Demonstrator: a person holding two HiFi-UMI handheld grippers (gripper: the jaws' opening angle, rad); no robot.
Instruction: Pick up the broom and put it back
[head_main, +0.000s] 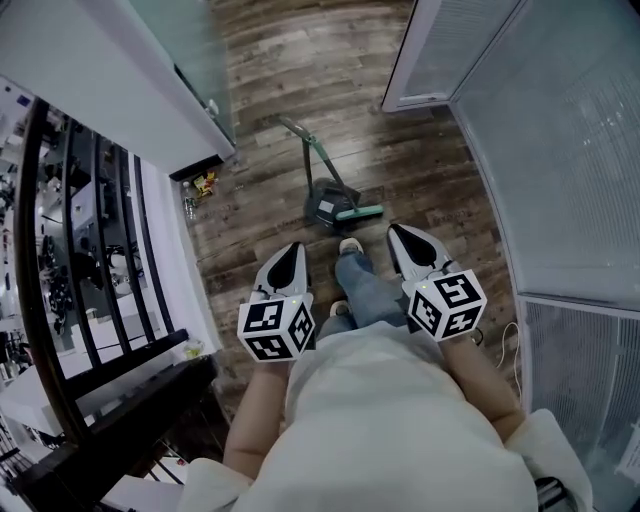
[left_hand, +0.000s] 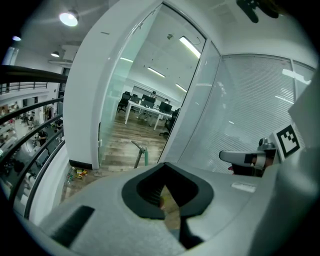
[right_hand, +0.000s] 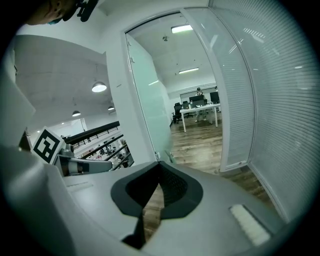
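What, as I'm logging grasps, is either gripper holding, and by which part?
Nothing. The left gripper and right gripper are both shut and empty; the broom is on the floor ahead, untouched.

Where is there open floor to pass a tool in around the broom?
Bare wood floor lies between the broom and the glass partition, and between the dustpan and the small clutter. Crowded: that clutter at the foot of the white wall.

Only the top of the broom (left_hand: 145, 157) handle shows above the left gripper (left_hand: 165, 167); its head is hidden. The small colourful items (head_main: 200, 185) left of the broom are too small to identify.
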